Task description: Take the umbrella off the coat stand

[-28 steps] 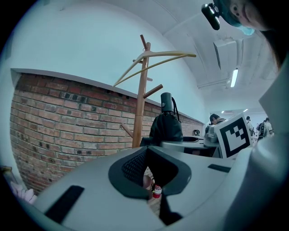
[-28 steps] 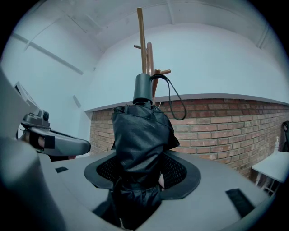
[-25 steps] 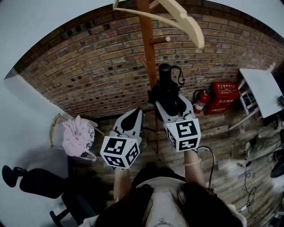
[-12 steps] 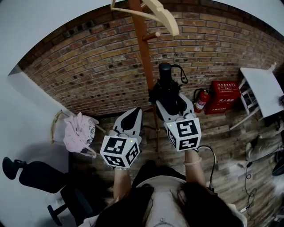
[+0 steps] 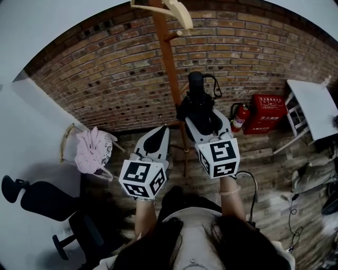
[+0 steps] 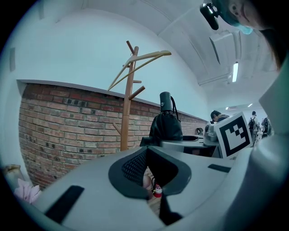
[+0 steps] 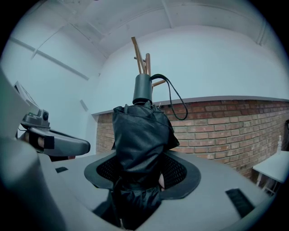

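Note:
A black folded umbrella (image 5: pixel 198 105) stands upright between the jaws of my right gripper (image 5: pixel 203 118), which is shut on its cloth body. In the right gripper view the umbrella (image 7: pixel 140 135) fills the jaws (image 7: pixel 142 173), its handle and wrist loop on top. The wooden coat stand (image 5: pixel 165 63) rises just left of it, apart from it. My left gripper (image 5: pixel 158 138) hangs beside the right one. Its jaws (image 6: pixel 151 173) stand a little apart with nothing between them. The left gripper view shows the umbrella (image 6: pixel 166 124) right of the stand (image 6: pixel 128 103).
A wooden hanger (image 5: pixel 177 10) hangs at the stand's top. A brick wall runs behind. A fire extinguisher (image 5: pixel 238 118) and a red box (image 5: pixel 269 115) sit at its foot, a white table (image 5: pixel 311 108) at right. Pink cloth (image 5: pixel 91 150) and a black chair (image 5: pixel 42 203) are at left.
The stand and hanger have slid left and up in the head view, so the gap between the pole and the held umbrella has grown. Both grippers keep their places relative to each other.

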Demonstrator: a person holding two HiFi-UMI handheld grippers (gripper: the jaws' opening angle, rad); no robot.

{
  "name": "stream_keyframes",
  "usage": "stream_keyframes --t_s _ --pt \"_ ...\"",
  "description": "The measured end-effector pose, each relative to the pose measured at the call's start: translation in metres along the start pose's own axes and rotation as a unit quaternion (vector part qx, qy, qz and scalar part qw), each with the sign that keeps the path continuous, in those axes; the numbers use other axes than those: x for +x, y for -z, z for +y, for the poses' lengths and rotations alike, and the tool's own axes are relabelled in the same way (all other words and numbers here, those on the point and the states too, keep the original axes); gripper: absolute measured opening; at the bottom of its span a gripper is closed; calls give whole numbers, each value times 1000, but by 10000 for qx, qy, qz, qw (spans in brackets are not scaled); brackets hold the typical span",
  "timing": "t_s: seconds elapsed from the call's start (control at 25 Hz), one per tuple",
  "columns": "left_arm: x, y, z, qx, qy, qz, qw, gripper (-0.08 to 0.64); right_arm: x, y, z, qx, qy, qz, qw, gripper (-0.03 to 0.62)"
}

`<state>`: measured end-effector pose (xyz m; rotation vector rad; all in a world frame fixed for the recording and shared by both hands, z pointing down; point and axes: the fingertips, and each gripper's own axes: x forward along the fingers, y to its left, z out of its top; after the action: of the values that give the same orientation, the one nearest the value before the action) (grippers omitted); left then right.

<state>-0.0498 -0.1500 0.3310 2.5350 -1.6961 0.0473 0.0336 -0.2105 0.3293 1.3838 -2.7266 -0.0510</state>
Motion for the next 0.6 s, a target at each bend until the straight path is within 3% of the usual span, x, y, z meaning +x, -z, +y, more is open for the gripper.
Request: stream_keyframes --t_s 0.6 --pt "-23 12 -21 -28 -240 -34 9997 9 -33 10 7 -22 -154 -3 9999 278"
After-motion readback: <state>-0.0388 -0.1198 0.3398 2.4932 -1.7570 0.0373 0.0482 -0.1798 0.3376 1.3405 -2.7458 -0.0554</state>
